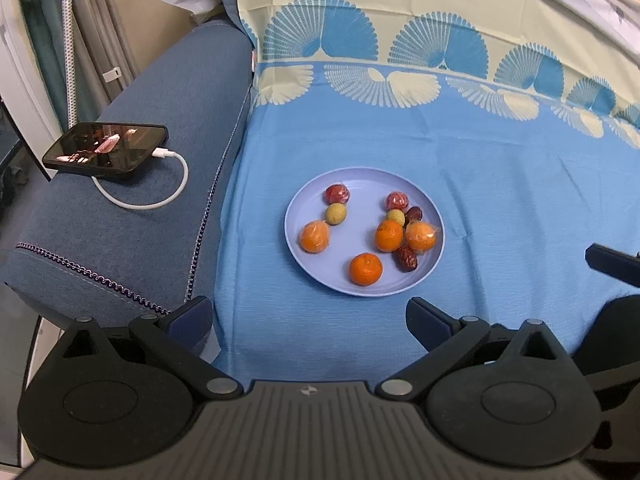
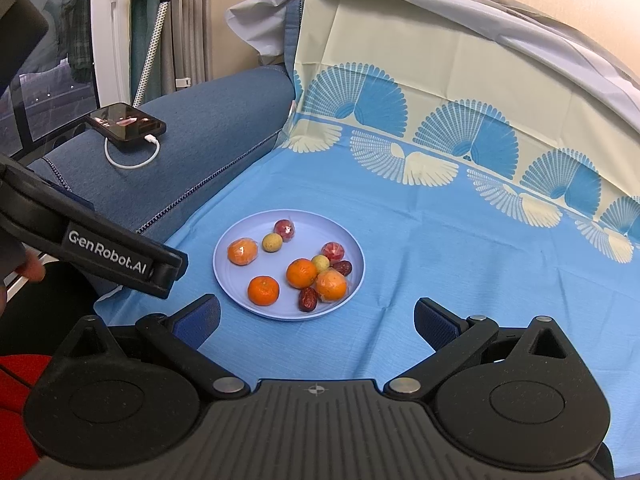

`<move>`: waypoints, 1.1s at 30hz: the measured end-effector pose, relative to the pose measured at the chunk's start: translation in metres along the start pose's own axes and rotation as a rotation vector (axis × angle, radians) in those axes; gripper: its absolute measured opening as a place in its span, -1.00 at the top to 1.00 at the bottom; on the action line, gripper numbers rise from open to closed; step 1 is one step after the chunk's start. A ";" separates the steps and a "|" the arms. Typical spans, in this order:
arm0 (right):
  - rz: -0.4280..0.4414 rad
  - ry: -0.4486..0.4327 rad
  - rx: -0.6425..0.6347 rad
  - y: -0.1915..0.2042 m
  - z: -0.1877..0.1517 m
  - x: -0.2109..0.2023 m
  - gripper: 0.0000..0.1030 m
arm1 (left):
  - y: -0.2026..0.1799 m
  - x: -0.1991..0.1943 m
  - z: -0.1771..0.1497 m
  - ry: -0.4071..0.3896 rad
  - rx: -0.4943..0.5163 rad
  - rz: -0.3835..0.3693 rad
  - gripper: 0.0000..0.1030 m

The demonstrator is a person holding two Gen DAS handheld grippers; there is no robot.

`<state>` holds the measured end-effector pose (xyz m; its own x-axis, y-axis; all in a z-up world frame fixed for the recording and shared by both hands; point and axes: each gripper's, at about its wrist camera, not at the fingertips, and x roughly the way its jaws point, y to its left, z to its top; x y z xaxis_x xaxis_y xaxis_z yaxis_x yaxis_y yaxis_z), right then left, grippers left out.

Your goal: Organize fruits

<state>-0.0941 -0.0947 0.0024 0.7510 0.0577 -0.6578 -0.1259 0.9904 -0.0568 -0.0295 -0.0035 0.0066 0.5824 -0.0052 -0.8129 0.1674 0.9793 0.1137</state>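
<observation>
The plate (image 1: 362, 288) of fruits (image 1: 365, 268) lies on the blue cloth (image 1: 500, 184), ahead of both tongs; left tongs (image 1: 308, 318) spread apart, empty; right tongs (image 2: 318, 320) likewise apart, empty.

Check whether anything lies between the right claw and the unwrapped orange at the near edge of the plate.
Nothing visible does. Only bare blue cloth and the plate rim lie between the open right claw and that orange.
</observation>
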 end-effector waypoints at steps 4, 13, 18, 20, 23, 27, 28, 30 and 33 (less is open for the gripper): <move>0.001 0.000 0.000 0.000 0.000 0.000 -0.99 | -0.001 0.002 -0.001 0.007 0.008 0.003 -0.99; 0.001 0.001 0.000 -0.001 0.000 0.000 -0.99 | 0.001 0.003 0.000 0.017 -0.004 -0.006 -0.99; 0.001 0.001 0.000 -0.001 0.000 0.000 -0.99 | 0.002 0.003 0.000 0.021 -0.003 -0.004 -0.99; 0.002 0.001 -0.001 -0.001 0.000 0.000 -0.99 | 0.001 0.003 -0.001 0.018 -0.002 -0.001 -0.99; 0.001 0.001 0.000 -0.001 0.000 0.000 -0.99 | 0.002 0.003 -0.001 0.016 0.000 0.003 -0.99; 0.002 0.001 0.000 -0.001 0.000 0.000 -0.99 | 0.002 0.003 -0.002 0.017 -0.003 0.011 -0.99; 0.002 0.002 0.000 -0.001 0.000 0.000 -0.99 | 0.002 0.003 -0.002 0.017 -0.004 0.012 -0.99; 0.002 0.002 0.000 -0.001 0.000 0.000 -0.99 | 0.002 0.004 -0.002 0.017 -0.003 0.011 -0.99; 0.002 0.002 0.000 -0.001 0.000 0.000 -0.99 | 0.001 0.004 -0.002 0.018 0.000 0.011 -0.99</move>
<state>-0.0939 -0.0959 0.0025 0.7496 0.0595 -0.6592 -0.1273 0.9903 -0.0554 -0.0288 -0.0017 0.0021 0.5700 0.0094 -0.8216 0.1607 0.9794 0.1227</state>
